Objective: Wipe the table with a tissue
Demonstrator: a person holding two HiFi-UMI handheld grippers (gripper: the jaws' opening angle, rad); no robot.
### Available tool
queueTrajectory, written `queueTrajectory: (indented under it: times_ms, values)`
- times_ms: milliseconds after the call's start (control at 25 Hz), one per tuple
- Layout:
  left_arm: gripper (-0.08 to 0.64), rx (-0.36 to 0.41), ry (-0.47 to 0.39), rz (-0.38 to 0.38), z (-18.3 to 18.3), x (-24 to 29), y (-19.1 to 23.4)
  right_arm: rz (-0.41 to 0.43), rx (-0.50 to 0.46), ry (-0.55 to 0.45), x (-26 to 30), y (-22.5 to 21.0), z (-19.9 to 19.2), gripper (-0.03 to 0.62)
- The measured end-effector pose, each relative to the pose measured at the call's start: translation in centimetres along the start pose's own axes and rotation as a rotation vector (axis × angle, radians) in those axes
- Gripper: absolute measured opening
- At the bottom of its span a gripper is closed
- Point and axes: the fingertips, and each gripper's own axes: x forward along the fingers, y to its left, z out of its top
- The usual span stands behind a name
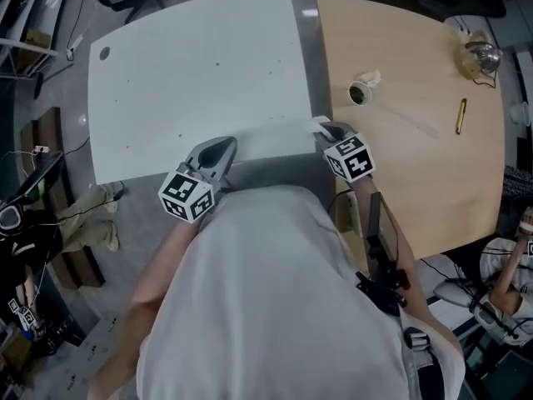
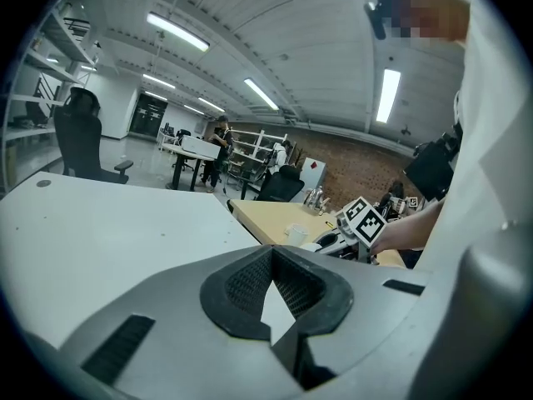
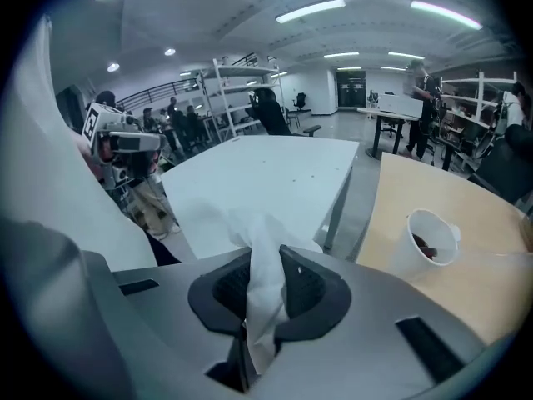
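A white tissue (image 1: pixel 320 122) is pinched in my right gripper (image 1: pixel 326 128), which hangs over the gap between the white table (image 1: pixel 191 73) and the wooden table (image 1: pixel 400 140). In the right gripper view the tissue (image 3: pixel 265 298) is bunched between the pads and fans out past the tip of the right gripper (image 3: pixel 265 252). My left gripper (image 1: pixel 218 148) hovers at the white table's near edge, jaws together and empty. The left gripper view shows its tip (image 2: pixel 271 252) closed over the white table (image 2: pixel 100 223).
A paper cup (image 1: pixel 362 90) with dark dregs stands on the wooden table, close to the right gripper; it also shows in the right gripper view (image 3: pixel 429 240). A pen (image 1: pixel 460 116) and a glass item (image 1: pixel 479 57) lie farther right. Office chairs and people are around.
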Motion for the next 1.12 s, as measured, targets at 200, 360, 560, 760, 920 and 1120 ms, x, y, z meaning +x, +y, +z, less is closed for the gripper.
queueTrajectory:
  times_ms: [200, 360, 560, 760, 920, 1120]
  values:
    - [0.006, -0.011, -0.013, 0.004, -0.1, -1.7, 0.6, 0.017, -0.03, 0.062, 2.2, 2.1, 0.2, 0.051]
    - [0.006, -0.016, -0.019, -0.003, 0.3, -2.9, 1.5, 0.022, -0.142, 0.146, 4.0, 3.4, -0.7, 0.051]
    - [0.005, -0.044, -0.024, 0.005, -0.2, -4.6, 3.2, -0.103, -0.361, 0.248, 5.0, 0.9, -0.2, 0.052]
    - [0.005, -0.067, -0.031, 0.037, -0.7, -6.5, 5.2, -0.252, -0.483, 0.302, 6.6, -2.1, 1.6, 0.052]
    - [0.006, -0.076, -0.033, 0.055, -0.5, -7.5, 6.3, -0.336, -0.583, 0.369, 8.1, -3.5, 2.4, 0.052]
    - [0.005, -0.098, -0.027, 0.072, -1.0, -8.2, 7.3, -0.352, -0.816, 0.459, 9.6, -2.7, 1.9, 0.049]
